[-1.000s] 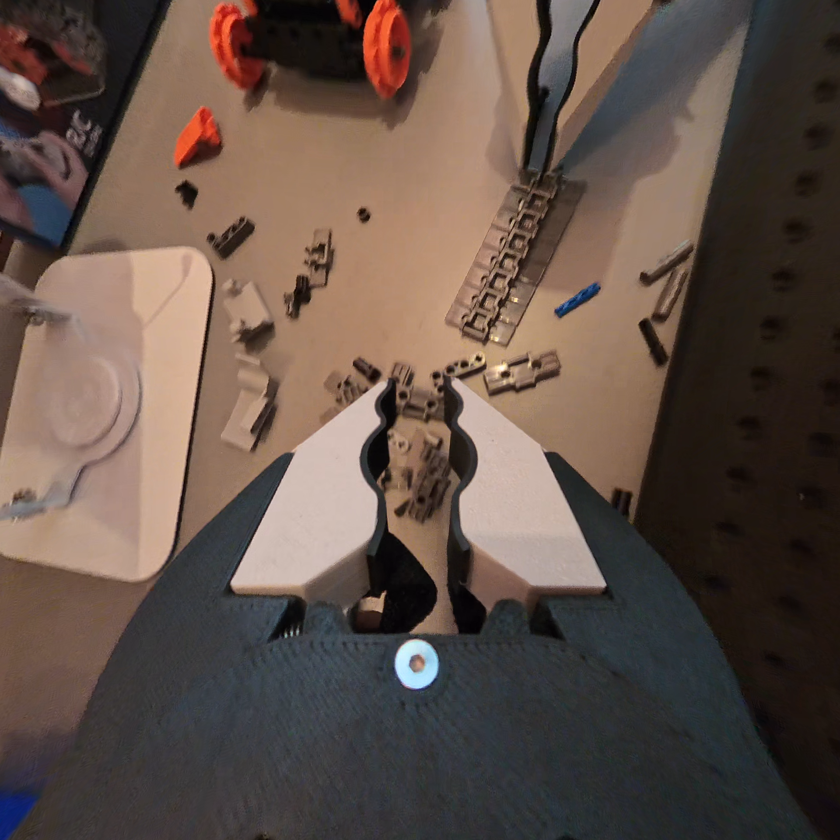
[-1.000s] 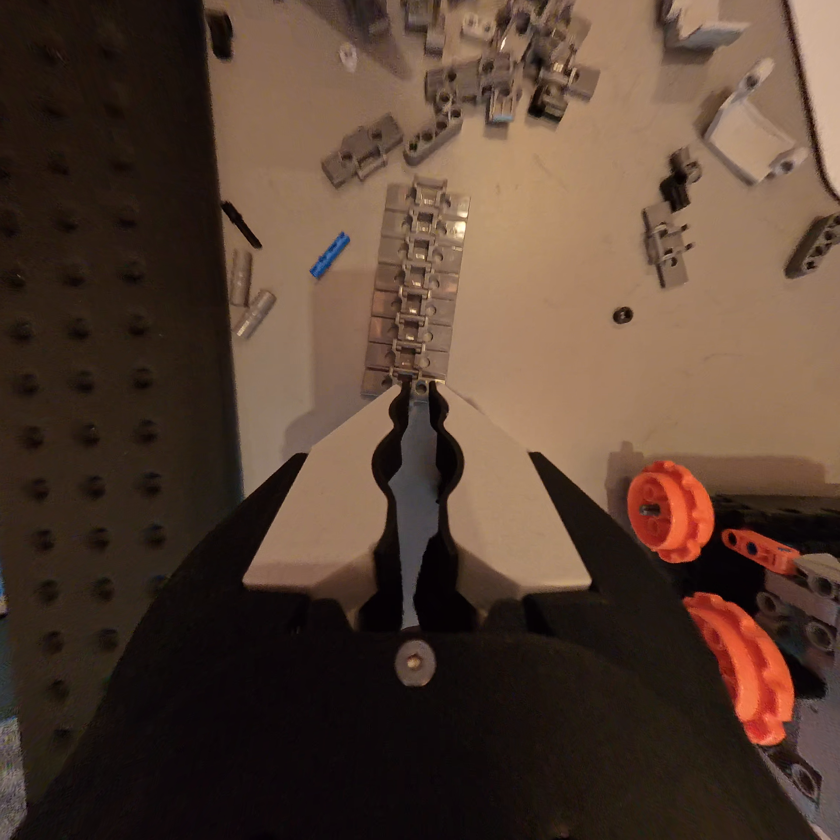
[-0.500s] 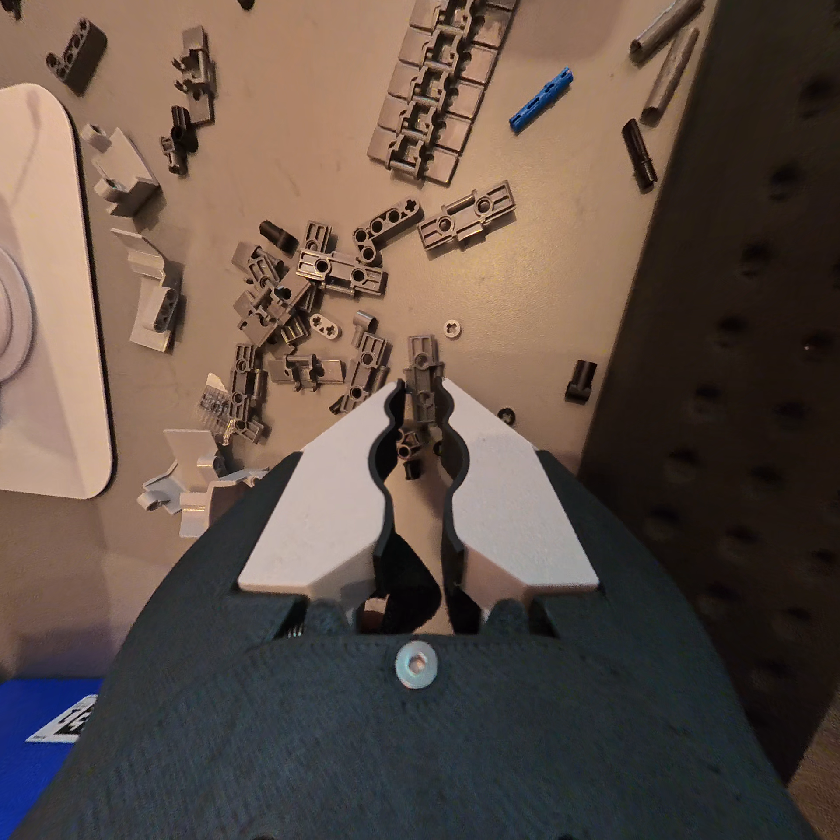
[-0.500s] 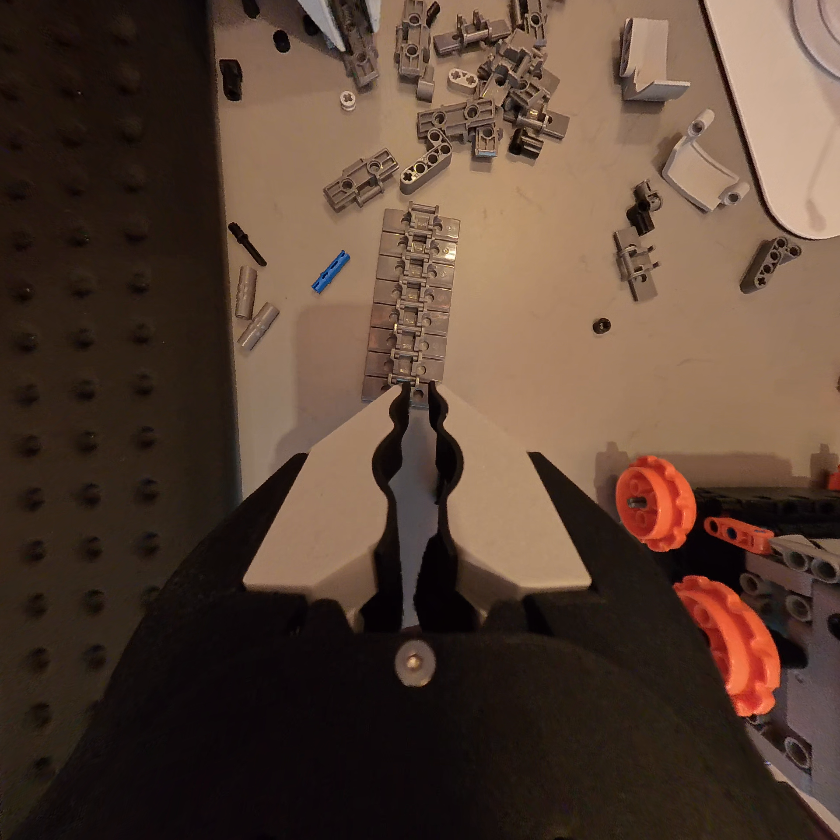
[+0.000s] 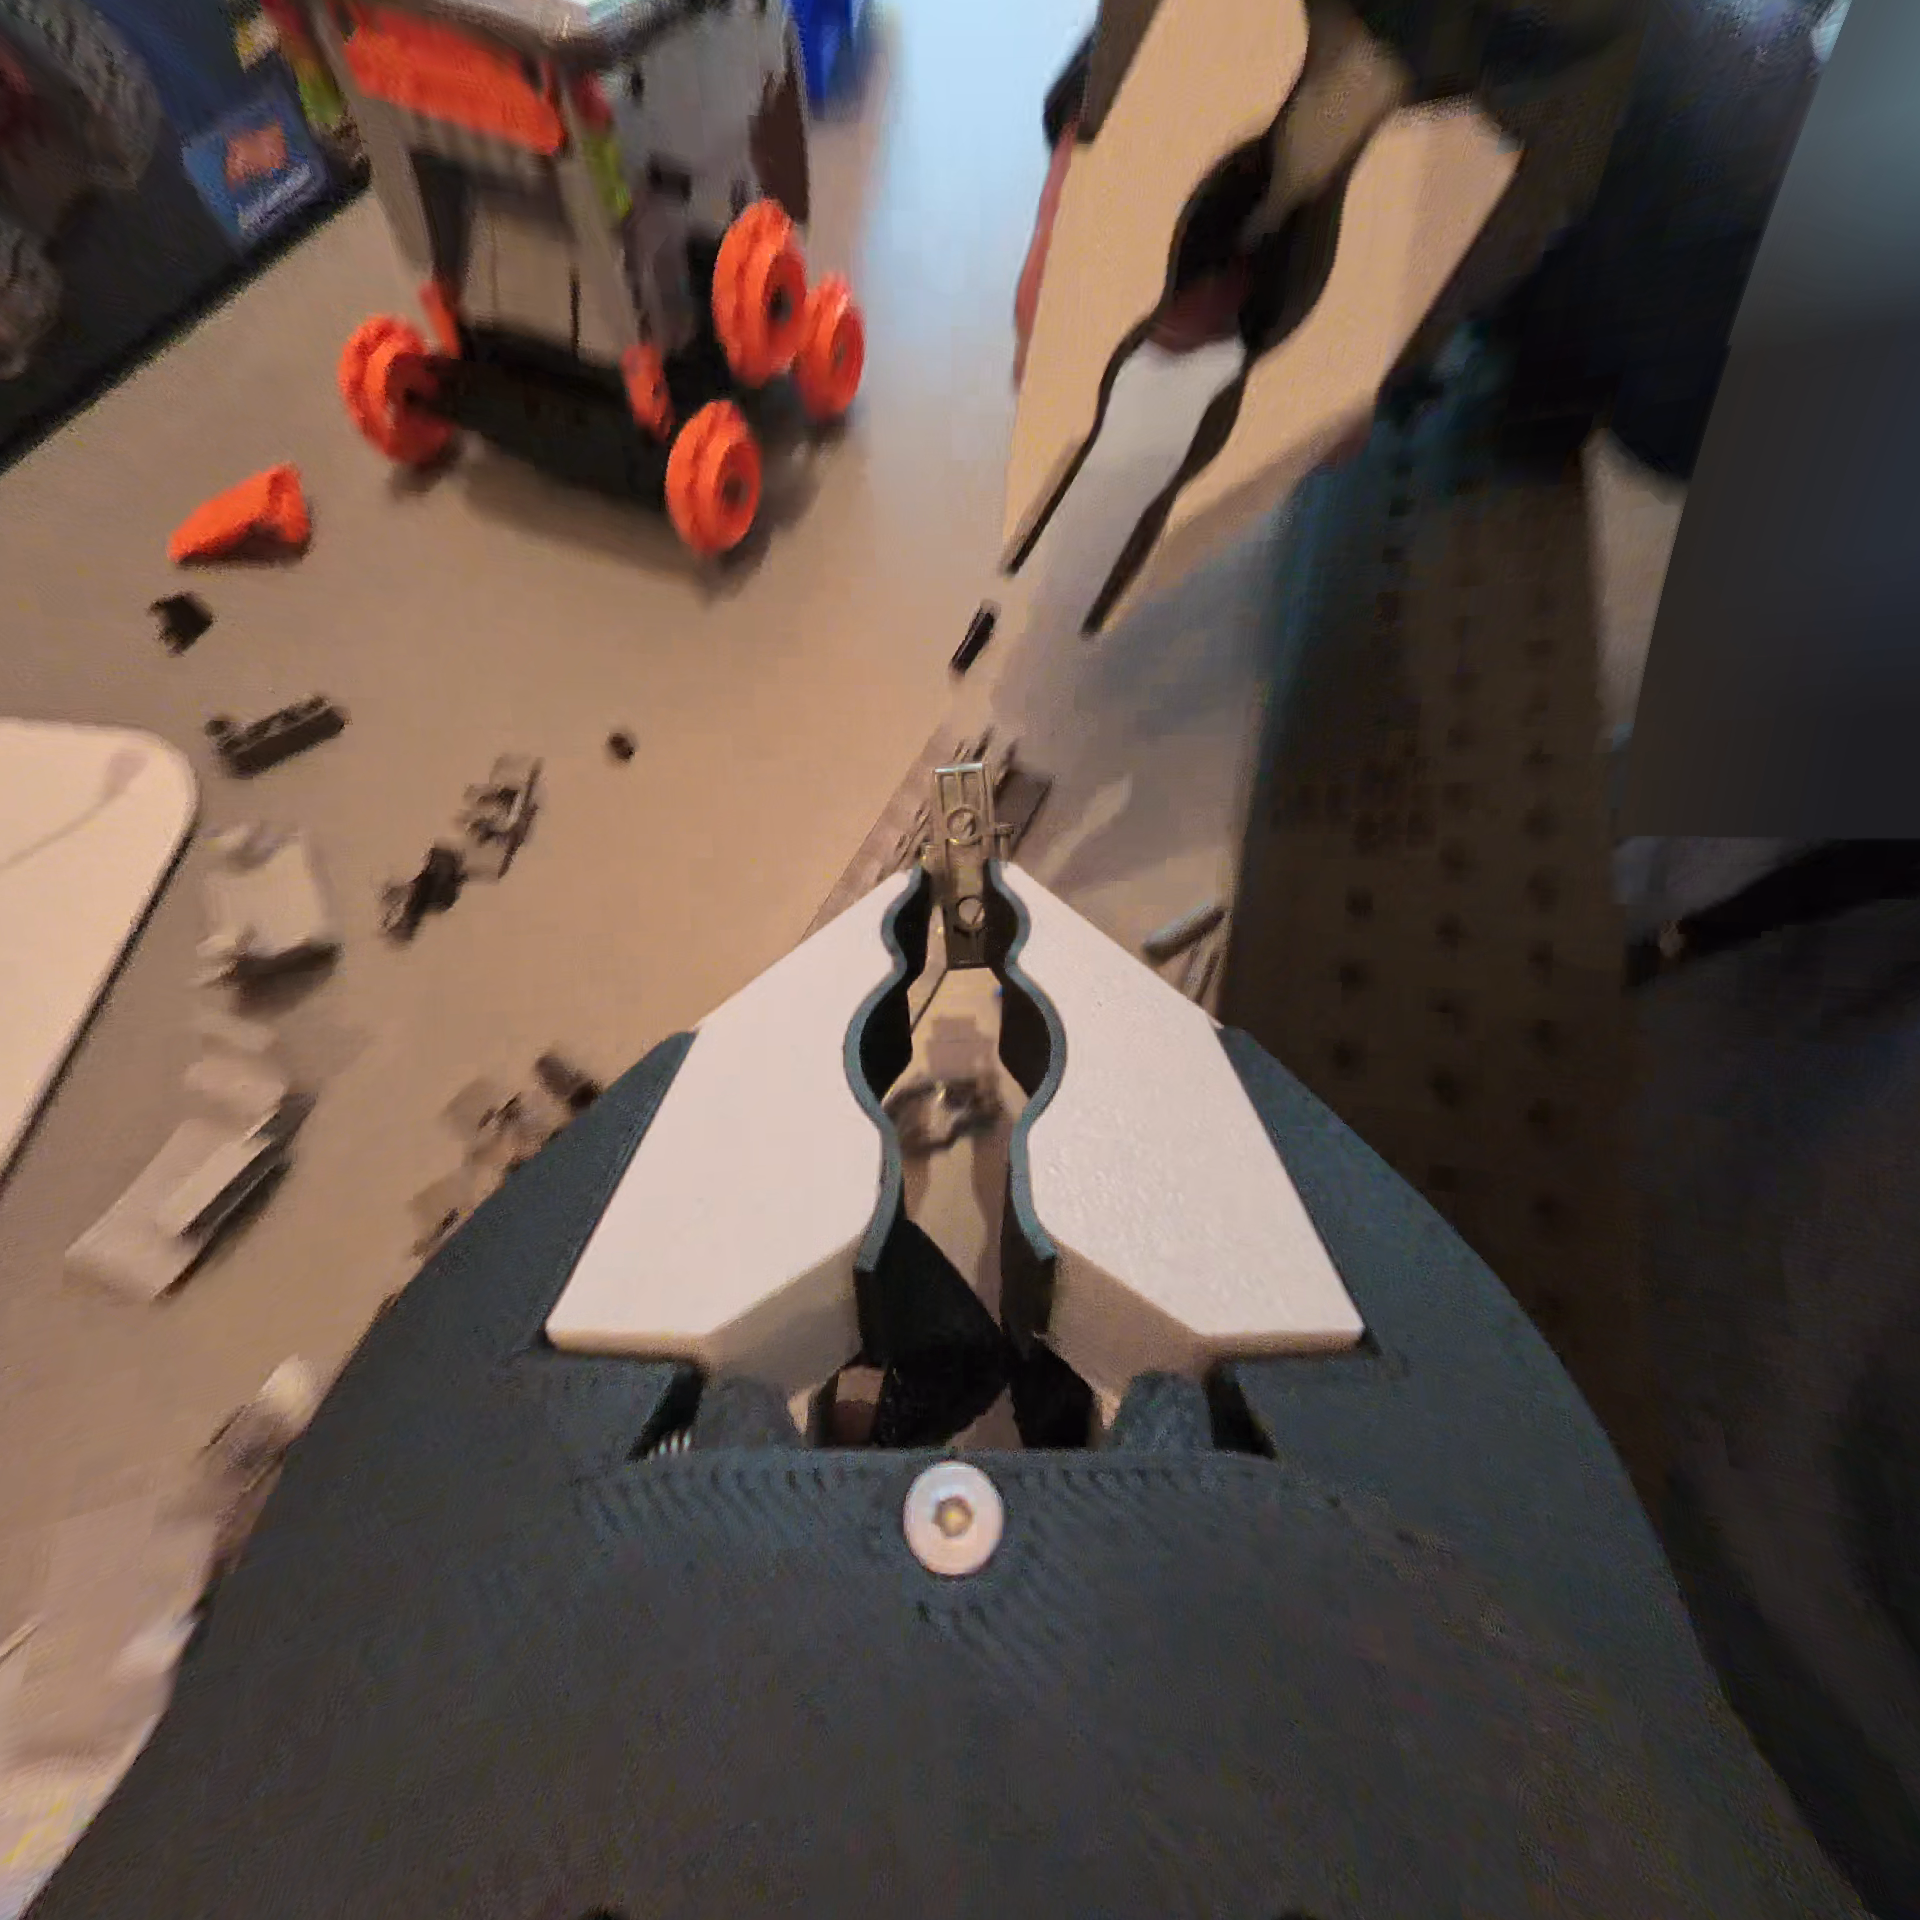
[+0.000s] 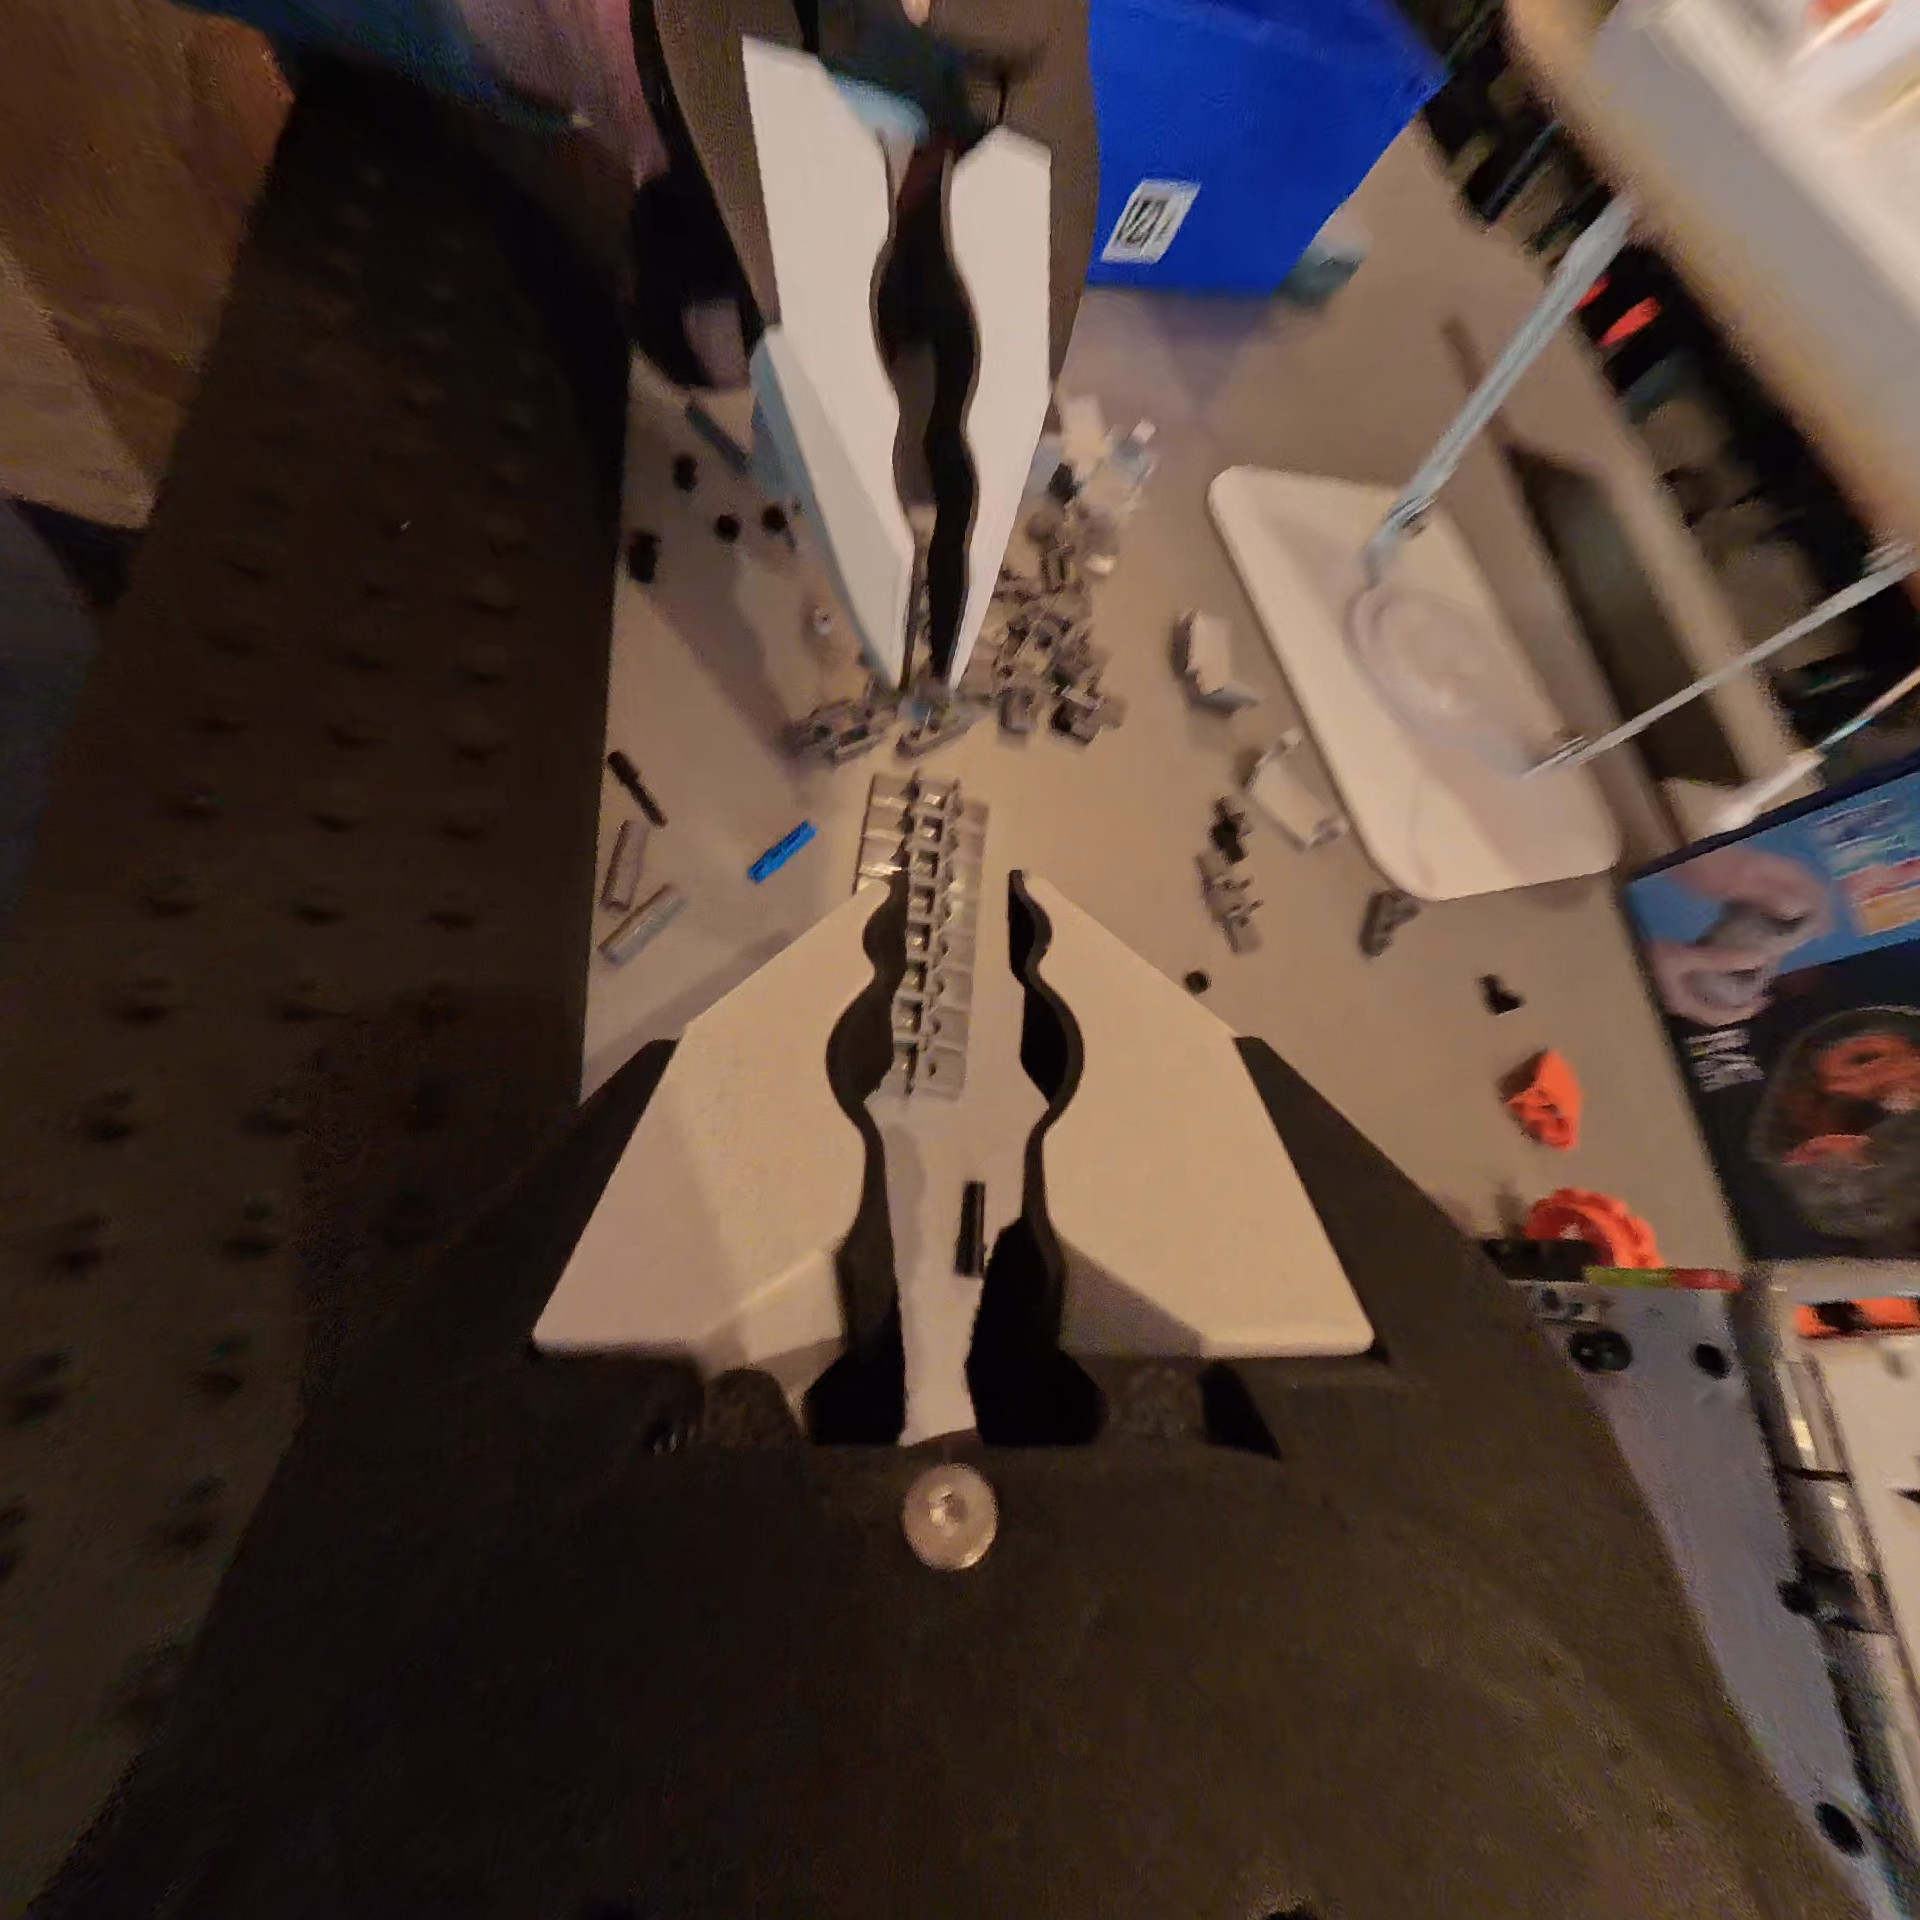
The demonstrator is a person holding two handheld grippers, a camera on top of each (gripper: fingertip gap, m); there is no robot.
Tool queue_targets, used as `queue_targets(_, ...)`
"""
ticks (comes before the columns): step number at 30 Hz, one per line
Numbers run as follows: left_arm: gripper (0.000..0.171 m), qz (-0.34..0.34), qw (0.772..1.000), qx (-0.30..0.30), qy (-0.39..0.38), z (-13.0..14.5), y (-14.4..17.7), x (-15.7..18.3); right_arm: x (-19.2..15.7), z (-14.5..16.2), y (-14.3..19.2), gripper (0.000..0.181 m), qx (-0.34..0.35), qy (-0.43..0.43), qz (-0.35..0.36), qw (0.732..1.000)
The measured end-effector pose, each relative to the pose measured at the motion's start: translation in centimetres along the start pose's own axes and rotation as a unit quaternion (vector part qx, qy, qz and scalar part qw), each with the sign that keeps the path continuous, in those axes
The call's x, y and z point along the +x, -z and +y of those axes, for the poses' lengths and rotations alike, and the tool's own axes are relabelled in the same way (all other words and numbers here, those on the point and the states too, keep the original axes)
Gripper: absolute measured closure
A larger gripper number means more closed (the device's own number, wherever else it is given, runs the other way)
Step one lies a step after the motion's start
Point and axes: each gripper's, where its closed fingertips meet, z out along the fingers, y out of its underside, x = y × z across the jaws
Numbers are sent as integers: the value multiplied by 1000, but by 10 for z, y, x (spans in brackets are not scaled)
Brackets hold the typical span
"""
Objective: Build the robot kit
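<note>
one grey link (image 5: 961,831) in left jaws

Each hand-held gripper, left (image 5: 956,883) and right (image 6: 948,894), has a textured black body, pale wedge fingers with wavy black pads, and one silver screw.

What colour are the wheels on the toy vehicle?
Orange wheels, clearest in the left wrist view.

The model vehicle (image 5: 582,260) is grey and black with bright orange wheels (image 5: 717,478). The track strip (image 6: 928,935) is grey (slightly shiny), the small pin (image 6: 781,852) blue, and the board (image 6: 291,831) dark with a dot pattern.
</note>
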Motion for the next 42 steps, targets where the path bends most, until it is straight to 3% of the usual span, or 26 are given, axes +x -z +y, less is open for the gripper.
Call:
queue_targets(3, 162, 67, 992, 84, 73, -30, -13, 16, 3, -13, 0, 143, 33, 40, 69, 996)
queue_targets(7, 162, 164, 951, 193, 179, -67, -9, 23, 4, -22, 1, 130, 52, 85, 123, 987)
queue_targets(9, 162, 193, 929, 228, 220, -76, -9, 22, 7, -29, 3, 133, 69, 94, 142, 983)
queue_targets(12, 162, 240, 901, 253, 258, -84, -7, 25, 13, -36, 8, 139, 81, 114, 181, 974)
queue_targets(16, 162, 269, 887, 265, 266, -88, -6, 30, 23, -42, 18, 137, 97, 112, 220, 964)
queue_targets(24, 162, 310, 869, 269, 277, -91, -6, 40, 15, -50, 25, 142, 121, 138, 201, 962)
queue_targets(26, 162, 299, 875, 260, 277, -89, -10, 37, 16, -45, 24, 142, 103, 133, 191, 967)
queue_targets(30, 153, 219, 915, 243, 237, -80, -7, 14, 17, -14, 22, 142, 20, 73, 125, 989)
queue_targets(33, 153, 135, 965, 172, 142, -58, -11, 4, 3, 29, 15, 142, -93, 36, 43, 994)
queue_targets(35, 152, 75, 991, 88, 64, -33, -23, -2, -7, 51, 11, 142, -149, 6, -9, 989)
queue_targets(38, 152, 8, 998, -20, -57, 2, -39, -7, -15, 66, 4, 142, -181, -33, -56, 981)
queue_targets(42, 153, 6, 997, -45, -69, 12, -51, -4, -21, 73, -6, 142, -207, -49, -87, 973)
